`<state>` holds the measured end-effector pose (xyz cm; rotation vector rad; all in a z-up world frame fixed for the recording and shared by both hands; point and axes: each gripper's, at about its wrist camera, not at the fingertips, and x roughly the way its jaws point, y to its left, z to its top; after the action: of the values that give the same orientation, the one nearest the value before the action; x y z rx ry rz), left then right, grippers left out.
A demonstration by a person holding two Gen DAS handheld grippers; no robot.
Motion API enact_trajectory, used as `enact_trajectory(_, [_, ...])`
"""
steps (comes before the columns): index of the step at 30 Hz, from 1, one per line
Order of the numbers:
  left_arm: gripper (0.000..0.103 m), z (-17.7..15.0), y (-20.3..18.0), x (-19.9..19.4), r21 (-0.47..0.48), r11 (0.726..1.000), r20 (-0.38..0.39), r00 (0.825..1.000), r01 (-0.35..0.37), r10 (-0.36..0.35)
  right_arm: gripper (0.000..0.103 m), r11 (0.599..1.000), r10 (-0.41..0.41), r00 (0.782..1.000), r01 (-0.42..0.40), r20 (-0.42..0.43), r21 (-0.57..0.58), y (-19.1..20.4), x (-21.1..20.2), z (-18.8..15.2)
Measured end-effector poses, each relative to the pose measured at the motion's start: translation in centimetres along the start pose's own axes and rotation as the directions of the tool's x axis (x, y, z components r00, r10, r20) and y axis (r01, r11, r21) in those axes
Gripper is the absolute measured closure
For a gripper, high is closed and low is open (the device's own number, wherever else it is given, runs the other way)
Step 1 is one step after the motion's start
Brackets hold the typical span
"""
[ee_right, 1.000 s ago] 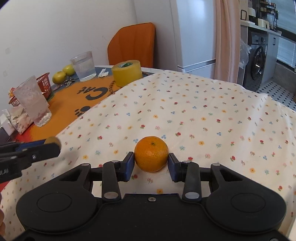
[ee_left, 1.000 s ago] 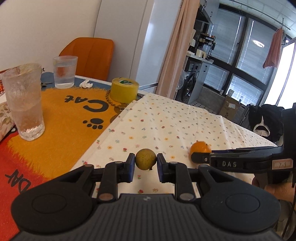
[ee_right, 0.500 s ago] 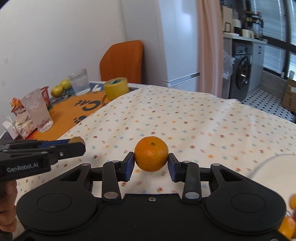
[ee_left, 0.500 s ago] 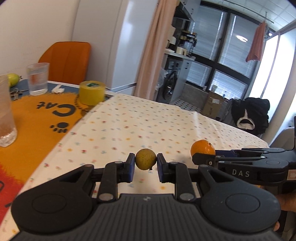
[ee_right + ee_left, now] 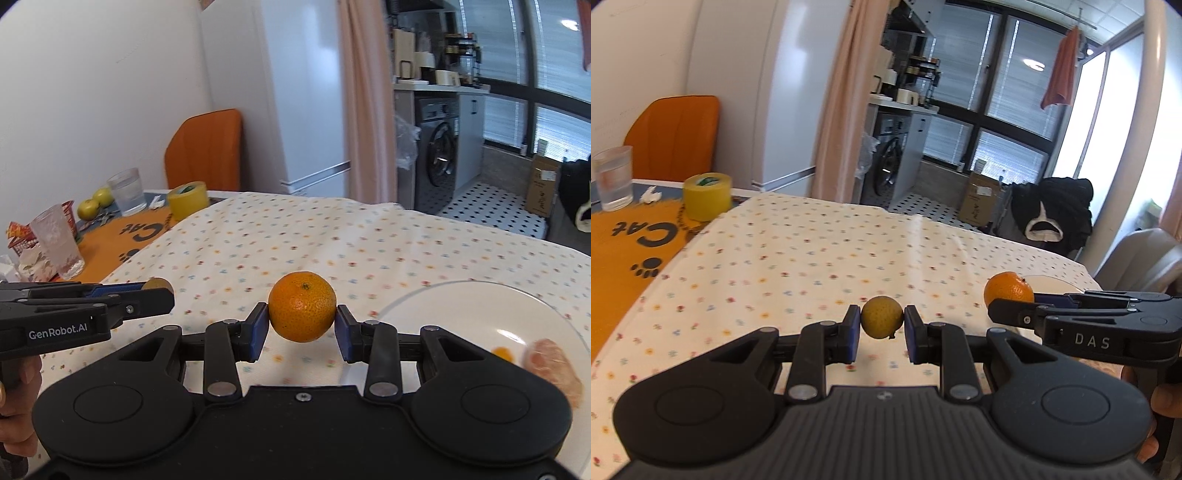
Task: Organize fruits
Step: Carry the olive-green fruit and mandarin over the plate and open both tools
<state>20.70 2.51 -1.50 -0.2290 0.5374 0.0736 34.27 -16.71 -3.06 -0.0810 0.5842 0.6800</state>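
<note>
My left gripper point(image 5: 881, 328) is shut on a small yellow-green fruit point(image 5: 881, 322), held above the floral tablecloth point(image 5: 812, 254). My right gripper point(image 5: 302, 326) is shut on an orange mandarin point(image 5: 302, 312), also held in the air. In the left wrist view the mandarin point(image 5: 1008, 291) and the right gripper point(image 5: 1012, 301) show at the right. In the right wrist view the small fruit point(image 5: 157, 283) peeks out from the left gripper point(image 5: 162, 291) at the left. A clear plate point(image 5: 443, 306) at the lower right carries a peeled citrus piece point(image 5: 550, 363) and a small orange fruit point(image 5: 503, 353).
At the table's far left stand a yellow tape roll point(image 5: 187, 201), two glasses point(image 5: 59, 247) point(image 5: 127, 192), two yellow-green fruits point(image 5: 94, 203) by a red basket, and an orange cat mat point(image 5: 624, 240). An orange chair point(image 5: 205, 147) and a white fridge point(image 5: 303, 92) stand behind.
Both grippers have swung to the right with their fruits still held. The plate has come further into the right wrist view, and the glasses have slid toward the left edge.
</note>
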Motion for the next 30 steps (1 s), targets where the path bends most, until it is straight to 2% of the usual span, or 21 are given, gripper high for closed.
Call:
enact_trajectory(17, [0.080, -0.2, -6.2, 2.5, 0.088, 0.993, -0.034, 0.996, 0.082, -0.079, 0.067, 0.995, -0.075, 0.997, 0.073, 0.031, 0.072, -6.0, -2.9, -1.8])
enact_trajectory(30, [0.080, 0.1, -10.0, 5.0, 0.147, 0.983, -0.074, 0.992, 0.112, -0.102, 0.066, 0.988, -0.096, 0.995, 0.092, 0.031, 0.121, -9.6, -2.4, -2.0])
